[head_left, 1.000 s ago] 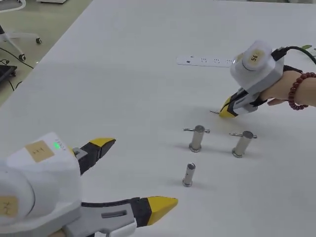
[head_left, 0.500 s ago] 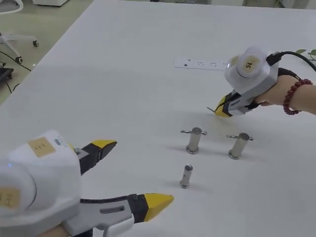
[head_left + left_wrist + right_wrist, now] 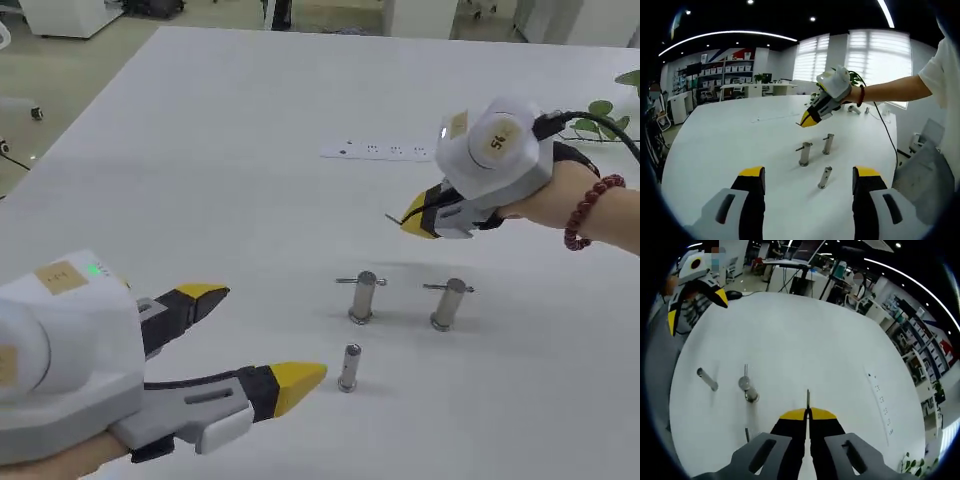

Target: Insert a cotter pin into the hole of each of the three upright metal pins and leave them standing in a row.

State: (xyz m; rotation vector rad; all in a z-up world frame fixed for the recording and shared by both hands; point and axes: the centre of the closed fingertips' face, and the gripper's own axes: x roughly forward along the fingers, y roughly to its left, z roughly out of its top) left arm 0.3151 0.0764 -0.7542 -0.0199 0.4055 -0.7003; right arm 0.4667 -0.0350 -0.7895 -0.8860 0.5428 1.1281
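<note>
Three short metal pins stand upright on the white table. The back two, the left pin [image 3: 362,297] and the right pin [image 3: 448,303], each carry a cotter pin through the top. The front pin [image 3: 349,367] is bare. My right gripper [image 3: 412,224] hovers above and behind the back pair, shut on a thin cotter pin [image 3: 808,397] that sticks out past its tips. My left gripper [image 3: 250,335] is open and holds nothing, low at the near left, with the bare pin [image 3: 824,177] just ahead of it.
A white power strip [image 3: 385,152] lies farther back on the table [image 3: 230,140]. A green plant [image 3: 620,90] pokes in at the right edge. A cable trails from the right gripper. Office chairs and floor lie beyond the left table edge.
My right gripper has risen off the table surface with the cotter pin held in its tips. The left gripper stays open in about the same place; the camera has shifted.
</note>
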